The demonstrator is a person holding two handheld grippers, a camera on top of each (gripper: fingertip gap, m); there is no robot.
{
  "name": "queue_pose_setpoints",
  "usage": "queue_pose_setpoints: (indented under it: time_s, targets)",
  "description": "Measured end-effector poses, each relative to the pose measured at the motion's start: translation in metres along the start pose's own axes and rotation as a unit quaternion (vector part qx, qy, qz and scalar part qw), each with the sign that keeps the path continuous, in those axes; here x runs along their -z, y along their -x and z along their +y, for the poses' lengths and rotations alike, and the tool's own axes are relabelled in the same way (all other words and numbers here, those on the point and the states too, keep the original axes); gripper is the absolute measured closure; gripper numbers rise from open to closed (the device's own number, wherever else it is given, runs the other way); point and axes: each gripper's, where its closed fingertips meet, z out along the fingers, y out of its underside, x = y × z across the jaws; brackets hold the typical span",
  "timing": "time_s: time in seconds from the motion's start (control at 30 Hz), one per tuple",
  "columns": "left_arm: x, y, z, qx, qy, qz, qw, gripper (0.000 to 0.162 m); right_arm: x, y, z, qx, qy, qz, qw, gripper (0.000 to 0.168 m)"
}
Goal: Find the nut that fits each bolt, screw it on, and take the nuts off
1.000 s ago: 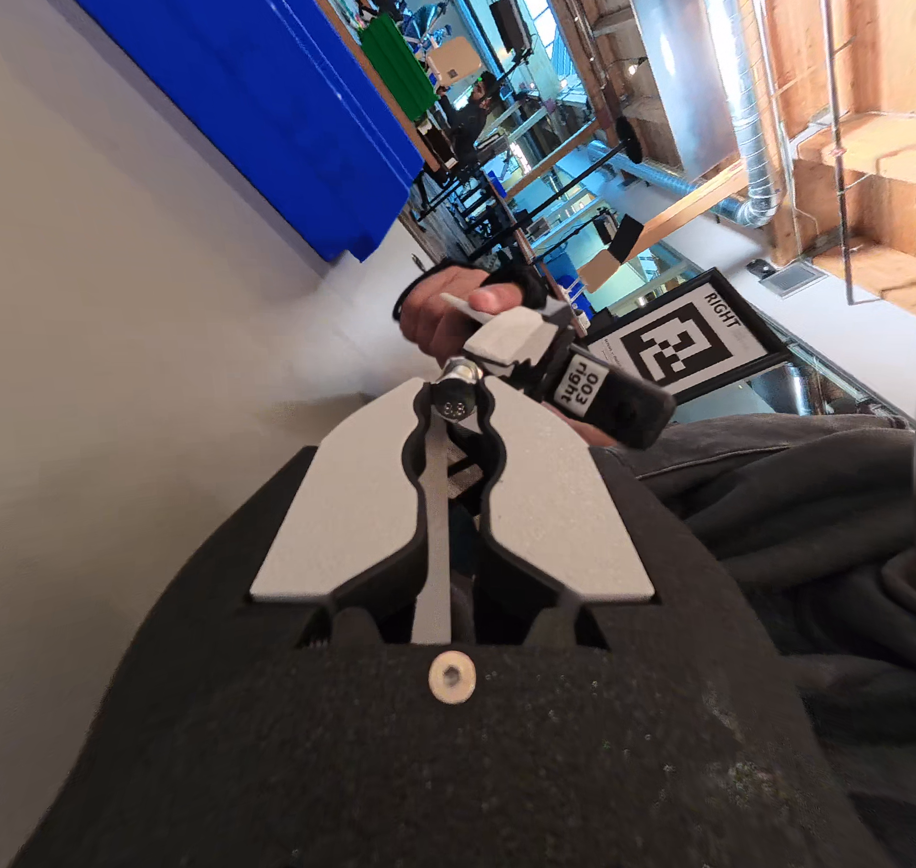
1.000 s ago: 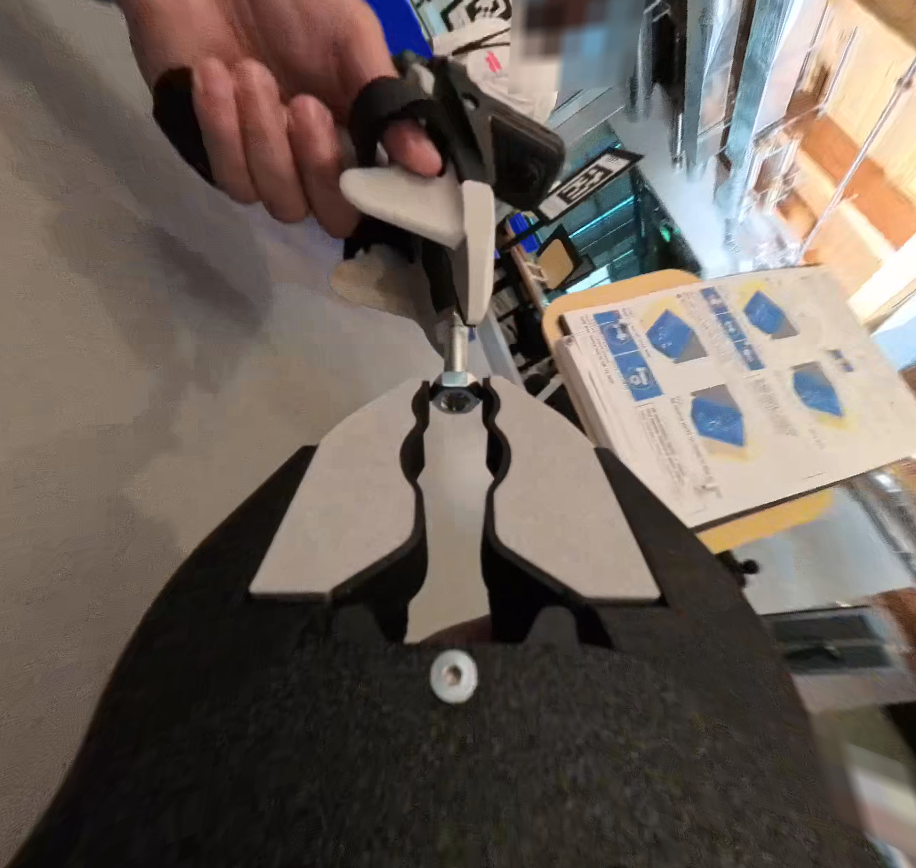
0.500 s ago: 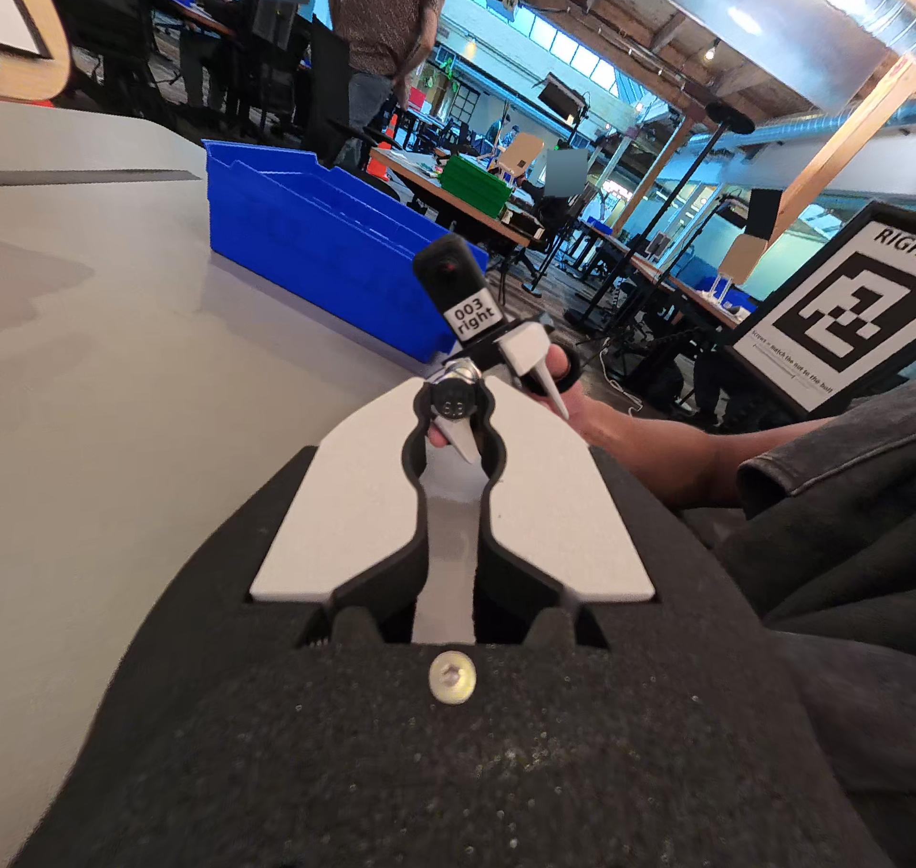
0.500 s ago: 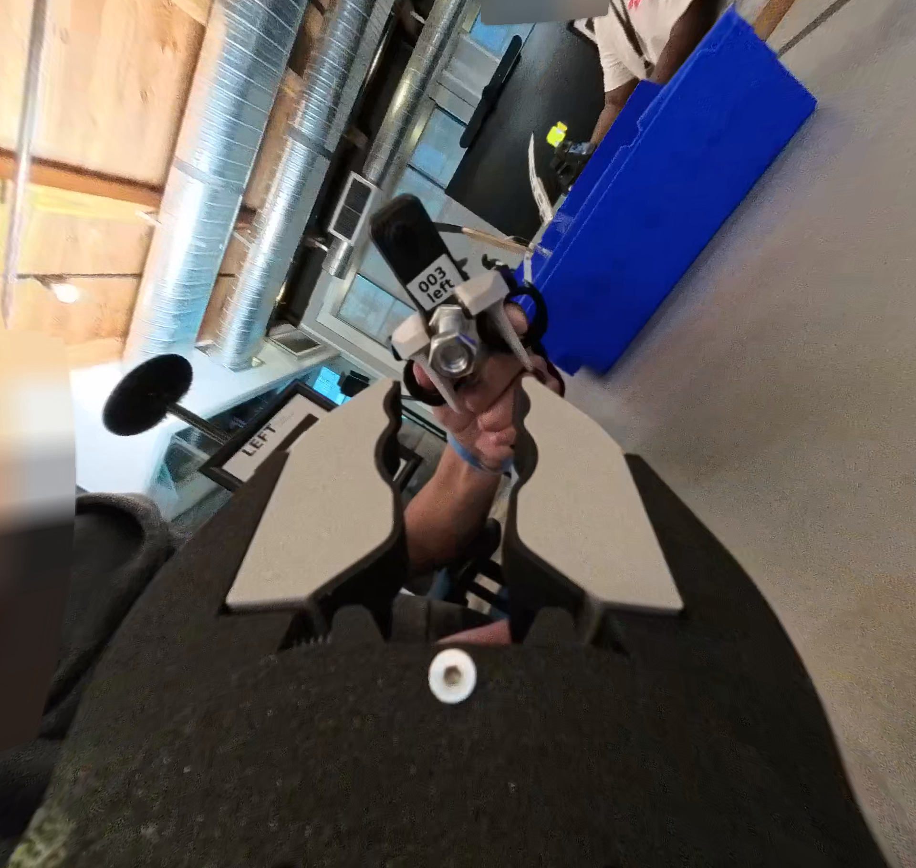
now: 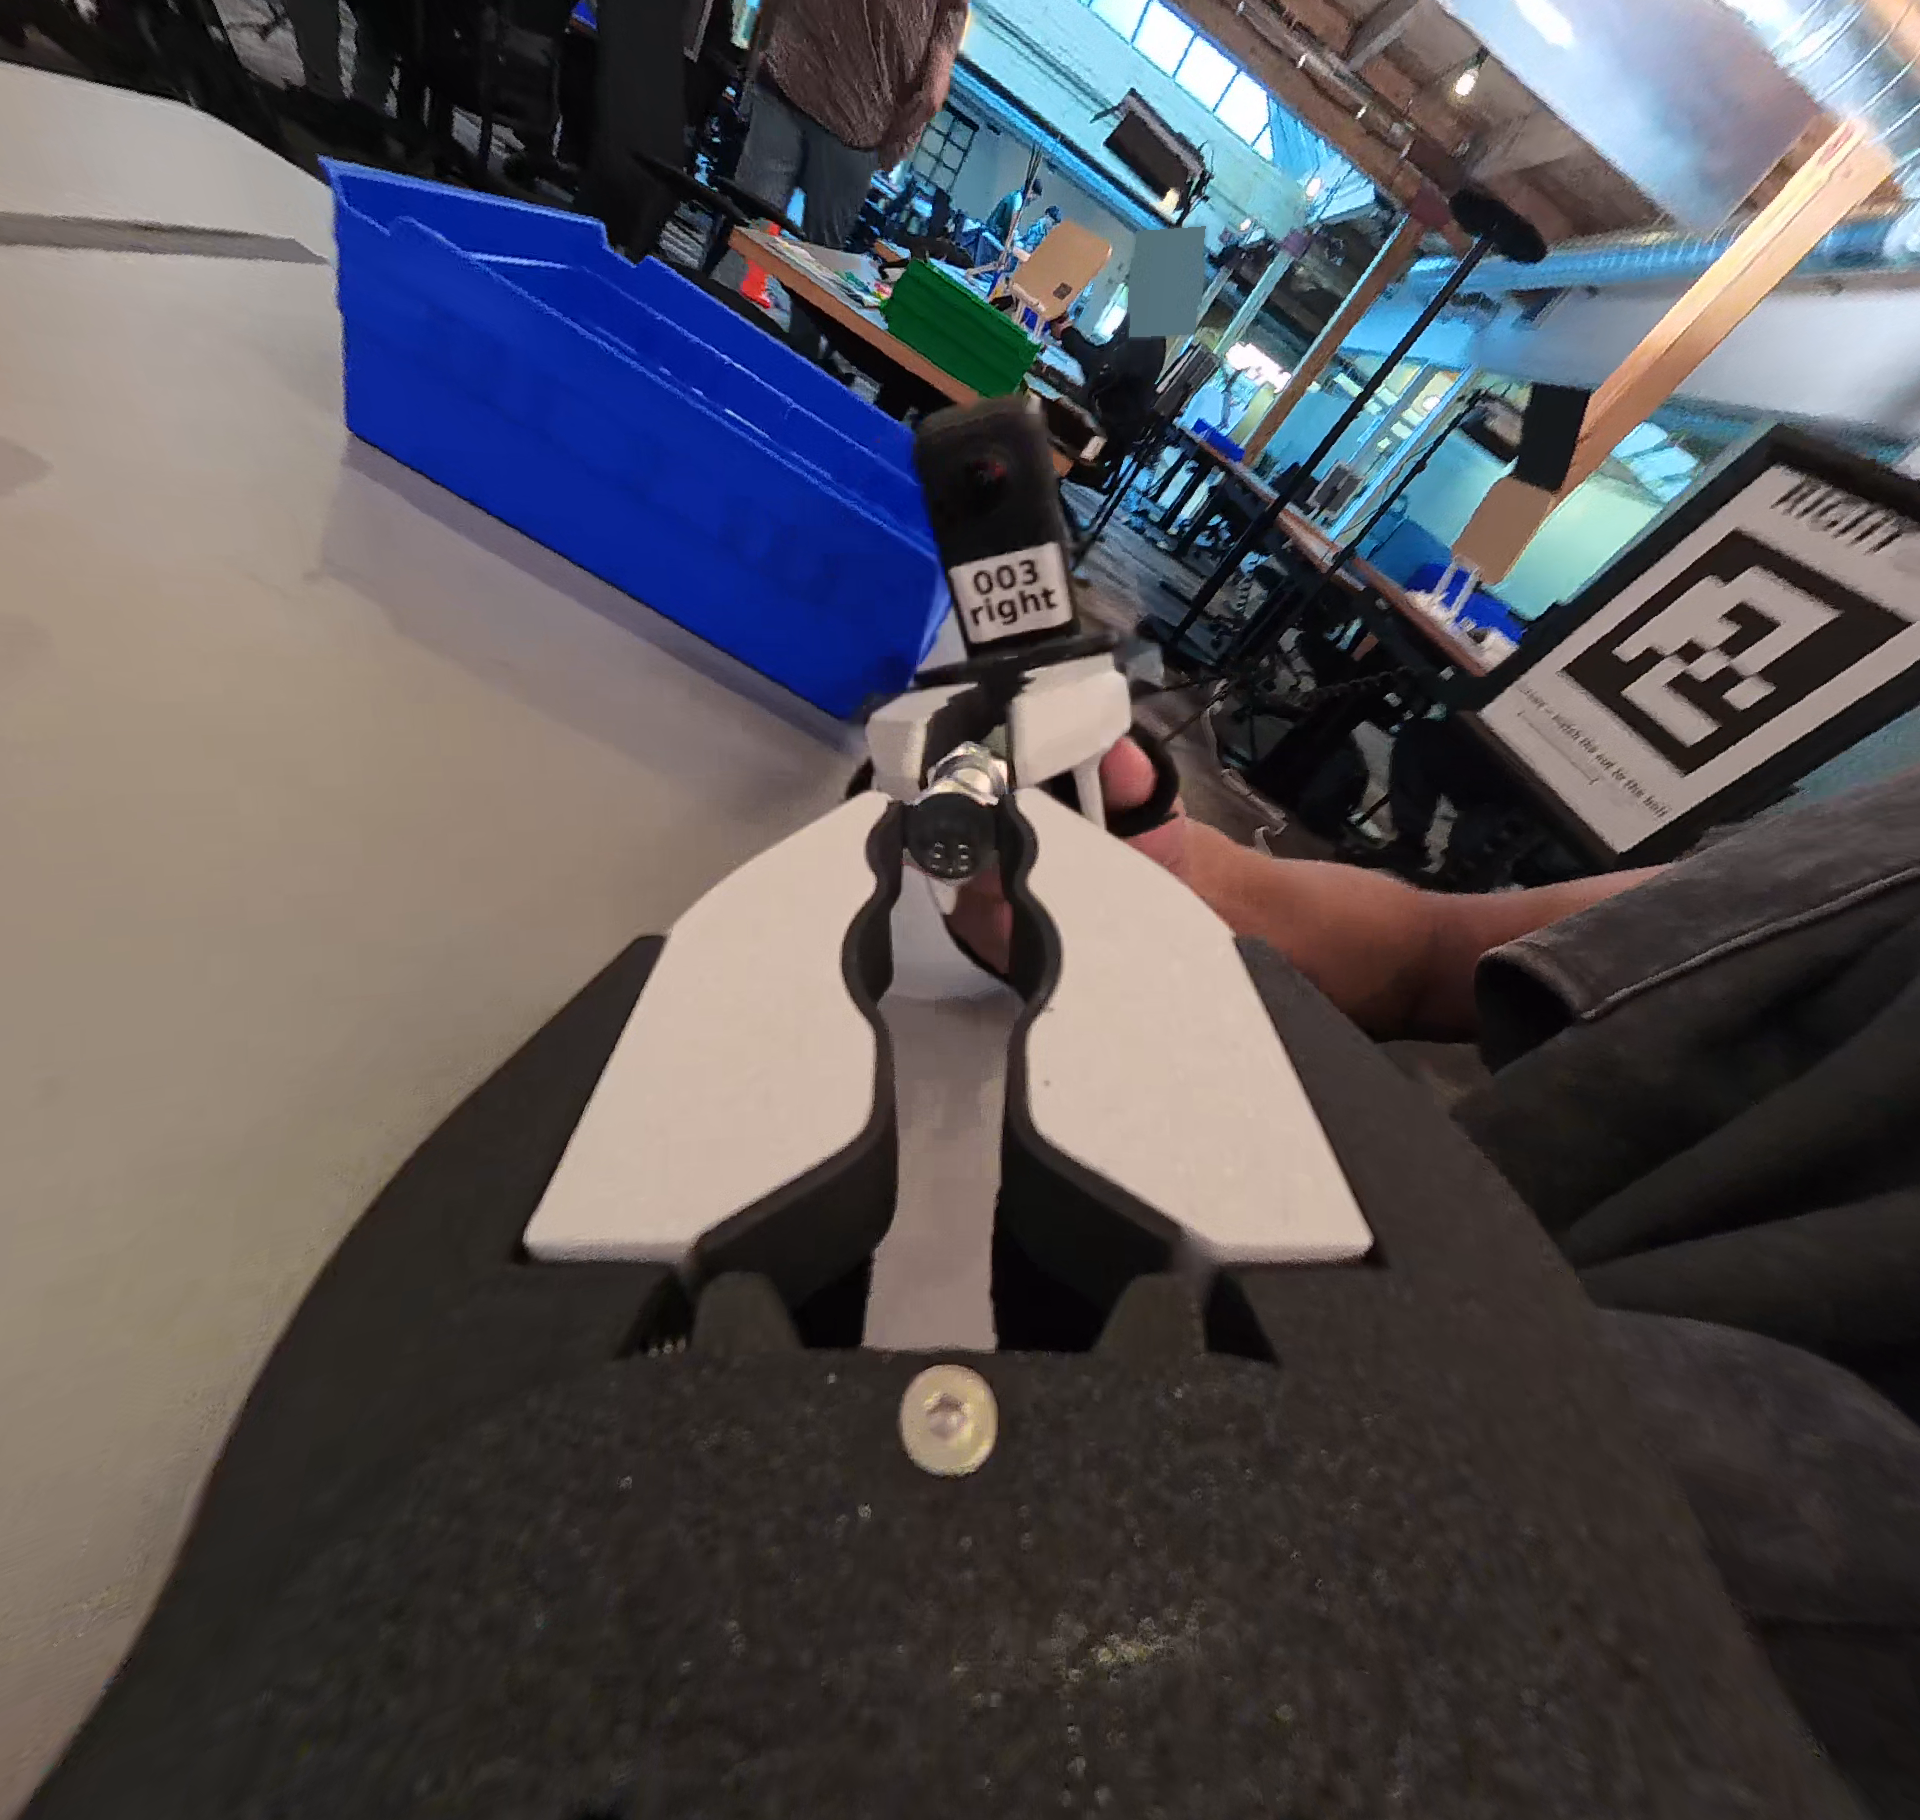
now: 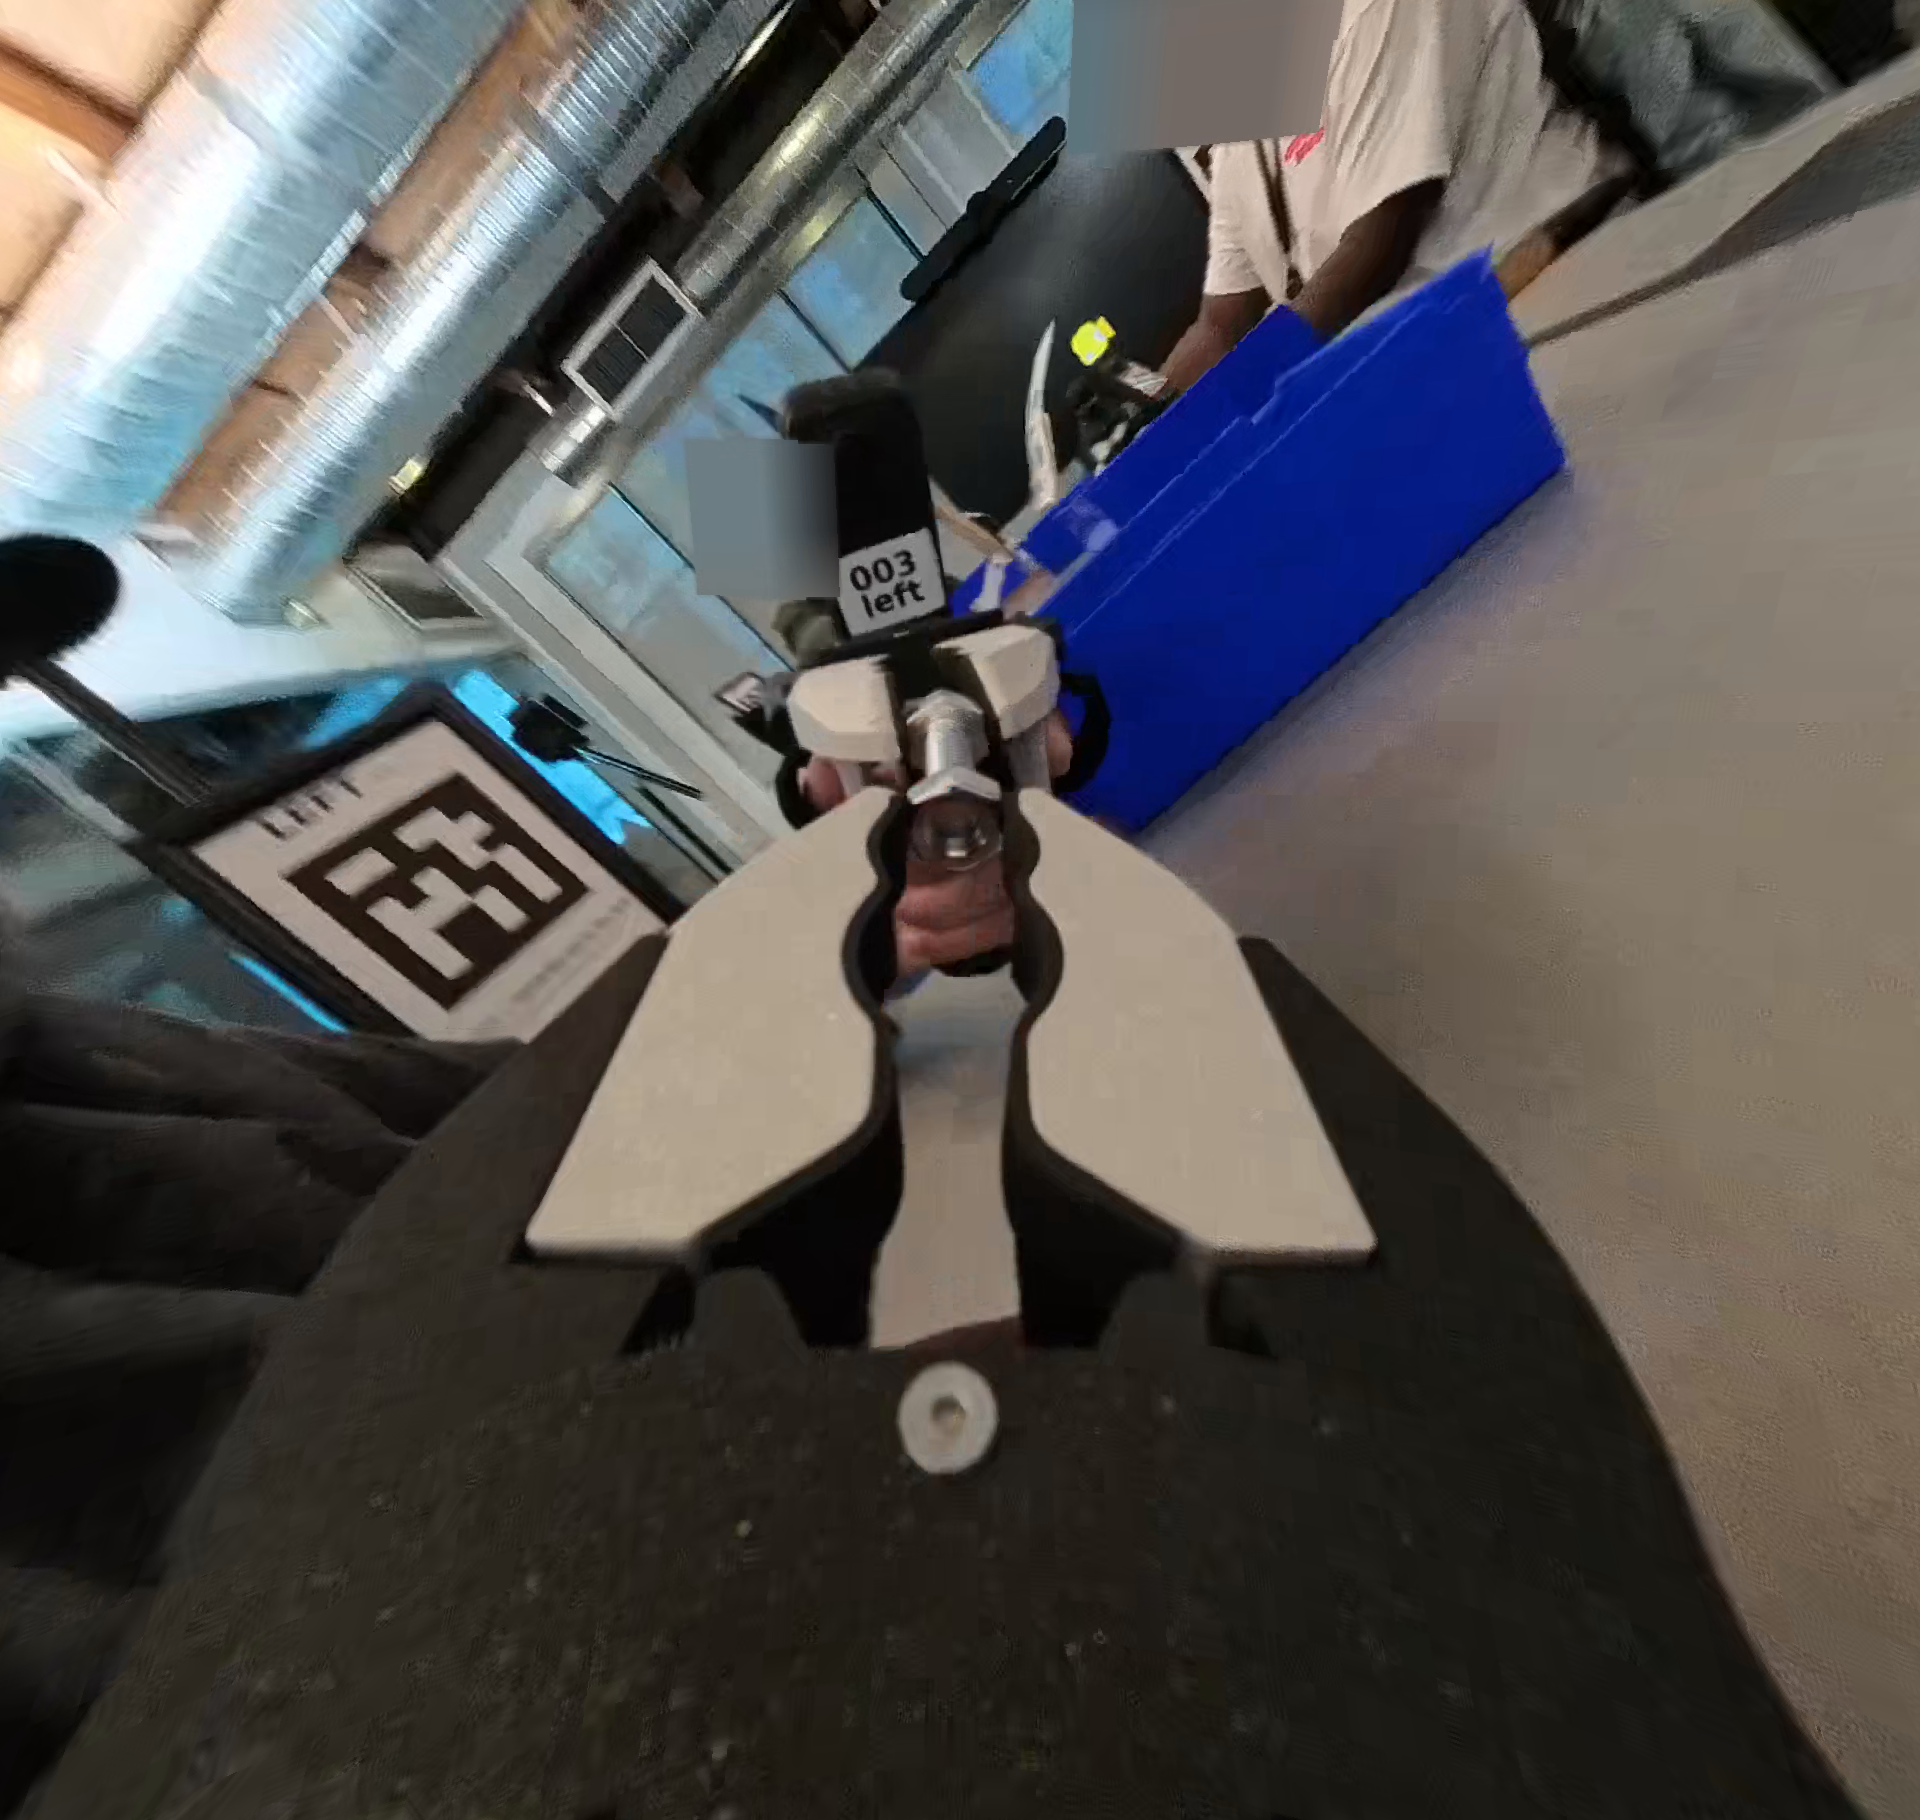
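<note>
My left gripper [image 5: 950,835] is shut on the head of a steel bolt [image 5: 948,845] and holds it above the grey table [image 5: 208,783]. The bolt's shaft points away toward my right gripper [image 5: 992,731], which faces it tip to tip. In the right wrist view my right gripper [image 6: 951,835] is shut on the nut [image 6: 951,814] that sits on the bolt's threaded shaft [image 6: 943,742]. Behind it the left gripper [image 6: 925,705] grips the bolt. A hand holds each gripper.
A blue plastic bin [image 5: 623,440] stands on the table beyond the grippers; it also shows in the right wrist view [image 6: 1299,565]. Framed black-and-white marker boards stand at the table edge [image 5: 1714,648] [image 6: 436,877]. A dark sleeve [image 5: 1714,1095] lies close on the right. People stand in the background.
One second ago my right gripper was shut on the nut; half a second ago it was open and rolled back; now it is shut on the nut again. My left gripper kept the bolt.
</note>
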Motion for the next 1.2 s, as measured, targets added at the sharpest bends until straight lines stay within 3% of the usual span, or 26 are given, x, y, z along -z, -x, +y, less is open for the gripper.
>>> queue_pose_setpoints:
  time_s: [0.1,0.23,0.33,0.43,0.47,0.5,0.53,0.63,0.73,0.83,0.9,1.0,1.1,1.2]
  targets:
    - [0.0,-0.003,-0.001,0.068,-0.005,0.036,0.997,0.145,0.001,0.005,0.003,0.202,0.035,0.069,0.976,0.151]
    - [-0.004,-0.009,0.006,0.129,0.017,0.073,0.989,0.145,0.006,0.012,0.01,0.454,0.075,0.127,0.879,0.151]
    - [-0.005,-0.008,0.012,0.166,0.035,0.082,0.982,0.145,0.011,0.01,0.015,0.612,0.105,0.177,0.764,0.151]
    - [0.001,-0.004,0.008,0.188,0.025,0.086,0.978,0.145,0.018,0.003,0.018,0.76,0.141,0.228,0.592,0.151]
    - [0.003,-0.001,0.007,0.186,0.023,0.081,0.979,0.145,0.02,0.001,0.02,0.783,0.148,0.233,0.557,0.151]
    - [0.005,-0.002,0.005,0.179,0.017,0.083,0.98,0.145,0.02,0.001,0.021,0.783,0.151,0.233,0.557,0.151]
    - [0.006,-0.002,0.003,0.172,0.014,0.081,0.982,0.145,0.02,-0.001,0.021,0.764,0.15,0.234,0.582,0.151]
    - [0.007,0.01,0.007,0.096,0.031,0.011,0.995,0.145,0.02,-0.005,0.011,0.673,0.128,0.239,0.689,0.151]
    - [0.011,0.038,0.009,-0.024,0.049,-0.133,0.99,0.145,0.023,-0.009,-0.003,0.558,0.103,0.233,0.79,0.151]
    - [0.03,0.072,0.002,-0.089,0.036,-0.297,0.95,0.145,0.028,-0.021,-0.015,0.426,0.06,0.247,0.868,0.151]
    - [0.047,0.089,-0.001,-0.115,0.03,-0.391,0.913,0.145,0.032,-0.036,-0.018,0.35,0.047,0.275,0.894,0.151]
    - [0.052,0.091,-0.004,-0.138,0.021,-0.416,0.899,0.145,0.033,-0.037,-0.021,0.295,0.029,0.266,0.917,0.151]
    - [0.045,0.087,-0.002,-0.137,0.027,-0.39,0.91,0.145,0.038,-0.027,-0.033,0.323,0.035,0.278,0.904,0.151]
    - [0.037,0.081,0.002,-0.131,0.037,-0.36,0.923,0.145,0.07,-0.004,-0.087,0.365,0.039,0.341,0.866,0.151]
